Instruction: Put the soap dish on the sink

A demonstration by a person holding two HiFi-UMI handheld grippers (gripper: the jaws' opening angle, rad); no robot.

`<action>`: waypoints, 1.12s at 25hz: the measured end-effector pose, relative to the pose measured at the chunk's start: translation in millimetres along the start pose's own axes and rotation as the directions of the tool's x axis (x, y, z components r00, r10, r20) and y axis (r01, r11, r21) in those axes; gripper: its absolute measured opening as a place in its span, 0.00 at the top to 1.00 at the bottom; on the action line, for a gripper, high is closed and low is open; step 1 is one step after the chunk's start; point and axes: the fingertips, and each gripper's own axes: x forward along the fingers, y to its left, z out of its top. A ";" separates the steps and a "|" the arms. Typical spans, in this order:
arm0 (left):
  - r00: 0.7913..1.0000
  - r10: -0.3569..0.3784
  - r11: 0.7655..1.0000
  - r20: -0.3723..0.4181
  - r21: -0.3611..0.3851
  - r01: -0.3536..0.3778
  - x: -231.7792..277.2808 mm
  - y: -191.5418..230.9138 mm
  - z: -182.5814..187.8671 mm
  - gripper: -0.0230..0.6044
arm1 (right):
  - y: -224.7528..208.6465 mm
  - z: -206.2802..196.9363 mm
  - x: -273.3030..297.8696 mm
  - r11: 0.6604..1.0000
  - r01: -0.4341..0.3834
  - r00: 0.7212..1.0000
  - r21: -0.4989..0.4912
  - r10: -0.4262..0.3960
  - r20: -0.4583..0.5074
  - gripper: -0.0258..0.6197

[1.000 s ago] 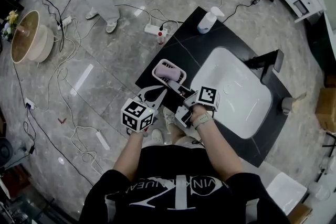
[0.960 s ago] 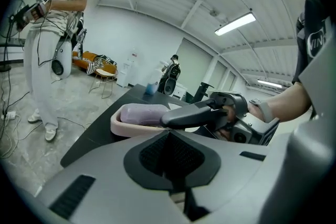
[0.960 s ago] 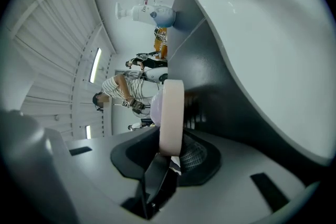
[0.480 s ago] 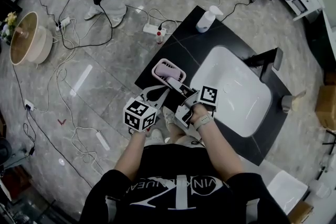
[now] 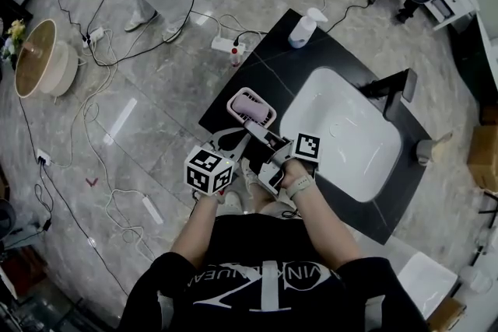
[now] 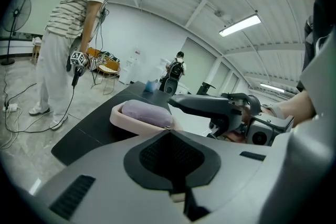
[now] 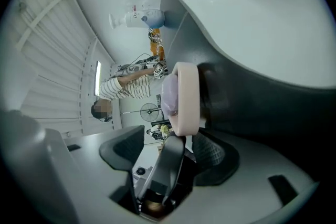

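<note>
Hand-held gripper [image 7: 173,147] opening round oval dish [image 7: 186,97]

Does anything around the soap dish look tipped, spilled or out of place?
Nothing stands out. The soap dish sits flat and upright on the black counter beside the basin, with the purple soap lying inside it. It is close to the counter's edge but fully on it. Nothing looks spilled.
</note>
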 end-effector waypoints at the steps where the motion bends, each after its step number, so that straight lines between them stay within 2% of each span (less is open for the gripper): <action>1: 1.000 0.002 1.000 -0.001 -0.002 -0.002 0.3 0.0 0.1 0.94 | -0.1 -1.6 -0.4 1.000 0.000 1.000 0.005 0.000 -0.005 0.54; 6: 1.000 0.011 1.000 -0.002 -0.006 -0.011 2.6 0.4 1.3 0.94 | 1.0 -14.2 -1.3 0.999 -0.029 0.998 0.039 0.031 -0.048 0.53; 13: 1.000 0.007 1.000 0.010 -0.014 -0.007 0.3 -1.0 2.5 0.94 | 1.4 -20.6 -3.3 0.999 -0.038 0.997 0.033 0.040 -0.067 0.53; 21: 0.997 0.050 0.999 0.060 -0.016 -0.049 -20.5 8.6 7.8 0.94 | 4.3 -23.2 -12.9 0.998 -0.020 0.995 -0.064 0.014 -0.098 0.53; 22: 0.996 0.061 0.998 0.068 -0.017 -0.060 -24.2 11.5 9.1 0.94 | 5.6 -22.9 -14.6 0.996 -0.019 0.995 -0.083 0.011 -0.099 0.55; 25: 0.992 0.090 0.996 0.094 -0.020 -0.088 -34.4 19.3 14.3 0.94 | 7.9 -18.2 -22.4 0.984 0.008 0.996 -0.177 -0.023 -0.085 0.78; 26: 0.990 0.096 0.995 0.101 -0.019 -0.095 -37.6 21.0 16.2 0.94 | 9.1 -16.4 -25.1 0.974 0.021 0.996 -0.224 -0.039 -0.077 0.83; 28: 0.987 0.107 0.994 0.116 -0.014 -0.106 -44.1 23.5 19.8 0.94 | 16.1 -13.4 -27.6 0.943 0.013 0.997 -0.333 -0.038 -0.068 0.86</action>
